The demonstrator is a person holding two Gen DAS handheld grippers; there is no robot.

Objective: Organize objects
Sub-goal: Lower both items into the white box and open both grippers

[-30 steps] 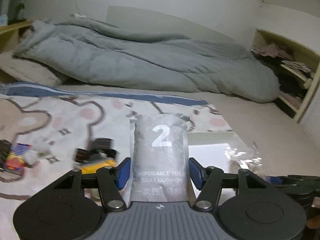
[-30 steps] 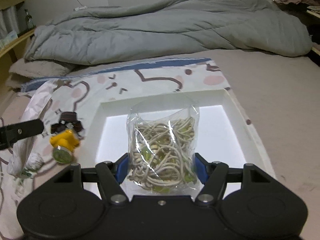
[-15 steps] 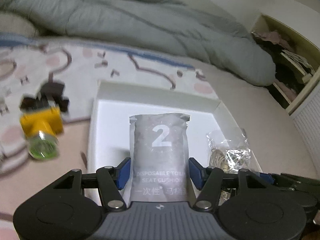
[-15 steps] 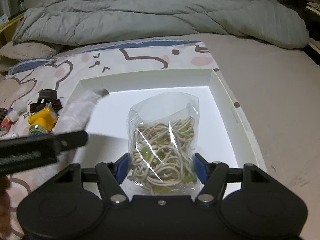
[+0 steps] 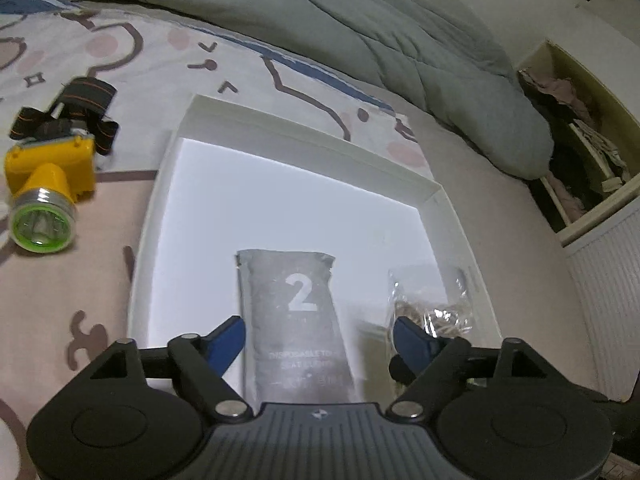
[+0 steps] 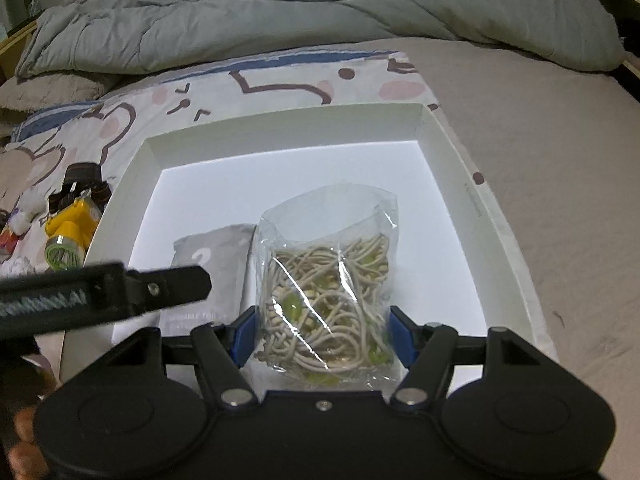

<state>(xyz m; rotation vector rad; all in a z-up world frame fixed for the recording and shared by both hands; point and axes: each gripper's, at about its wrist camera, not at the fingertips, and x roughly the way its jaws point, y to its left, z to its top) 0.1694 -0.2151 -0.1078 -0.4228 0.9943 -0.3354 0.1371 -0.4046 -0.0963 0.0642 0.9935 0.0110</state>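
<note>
Two grippers over the white tray, both angled down into it. My left gripper: jaws opening, blue pads clear of the grey seat-cushion packet on both sides. Packet sits between them, lying on the tray floor, big "2" facing up. Nothing gripped on that side now.

My right gripper: pads pressed against both sides of the clear bag of cords, bag upright, lower end at the tray floor near the front edge. Can't tell whether it is resting there or hanging in the grip.

From the right wrist view the packet is just left of the bag, edges close or touching, can't say which.

Yellow headlamp with black strap is on the patterned sheet left of the tray, outside it. Grey duvet bunched behind.
</note>
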